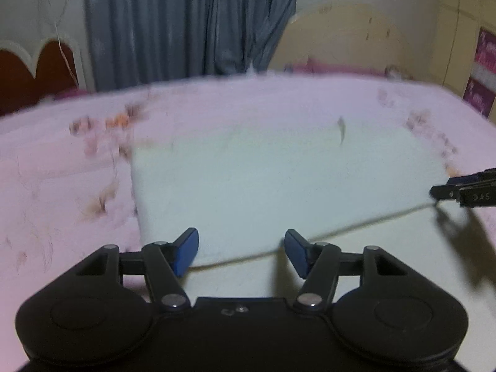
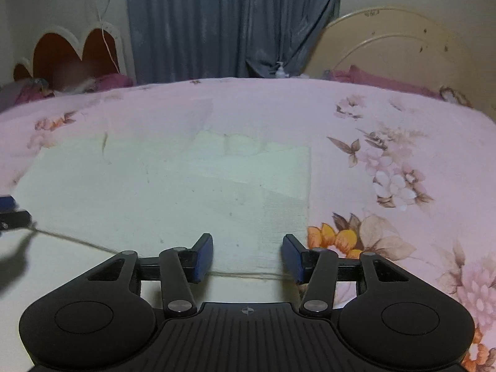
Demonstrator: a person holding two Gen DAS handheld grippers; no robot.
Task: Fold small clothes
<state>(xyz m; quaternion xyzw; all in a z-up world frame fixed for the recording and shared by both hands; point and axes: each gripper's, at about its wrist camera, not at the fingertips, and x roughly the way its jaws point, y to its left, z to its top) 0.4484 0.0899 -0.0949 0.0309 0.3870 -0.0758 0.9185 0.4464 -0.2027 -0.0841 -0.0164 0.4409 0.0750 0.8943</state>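
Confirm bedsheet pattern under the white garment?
Pink bedsheet with a floral print, pale pink and orange blooms; clearest in the right wrist view, beside the white garment.

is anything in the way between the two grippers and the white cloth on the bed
Nothing visible. The left gripper and right gripper both sit open right at the near folded edge of the white cloth, which lies flat on the floral bedsheet.

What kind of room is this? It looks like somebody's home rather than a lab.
Most likely a bedroom in a home. A pale cloth lies on a bed with a pink flowered bedsheet, a cream headboard stands behind it, and grey curtains hang at the far wall.
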